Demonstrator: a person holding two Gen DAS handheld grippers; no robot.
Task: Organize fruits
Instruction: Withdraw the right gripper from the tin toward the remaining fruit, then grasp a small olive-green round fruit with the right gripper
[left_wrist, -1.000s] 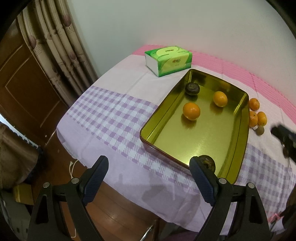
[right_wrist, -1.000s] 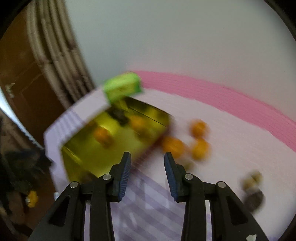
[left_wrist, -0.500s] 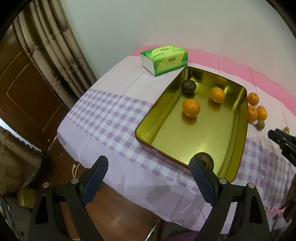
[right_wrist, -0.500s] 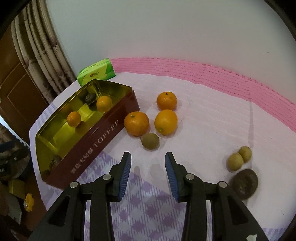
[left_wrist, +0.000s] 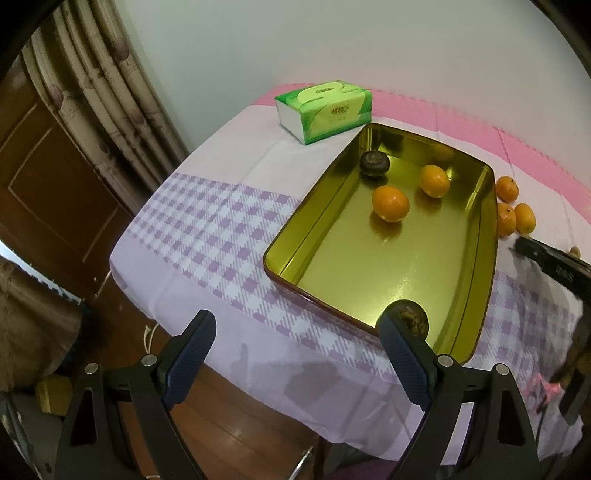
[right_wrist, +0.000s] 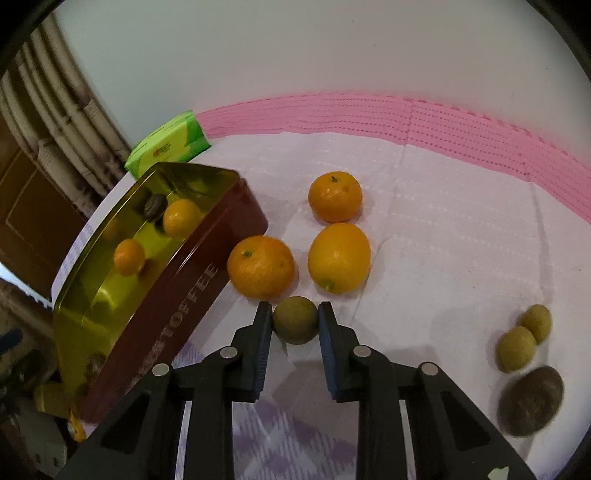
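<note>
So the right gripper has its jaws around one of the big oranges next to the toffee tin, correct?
Not quite. The right gripper has its jaws around the small greenish-brown fruit, not one of the oranges; the nearest orange sits just beyond it, beside the toffee tin. The right wrist view shows this.

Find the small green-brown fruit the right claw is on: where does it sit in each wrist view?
Right wrist: the small green-brown fruit is at lower centre, between the right claw pads, just below the two nearest oranges.
Left wrist: not visible; the blurred right claw at the right edge covers that spot.
Shared landmark: the gold tin, with the green tissue pack behind it.
</note>
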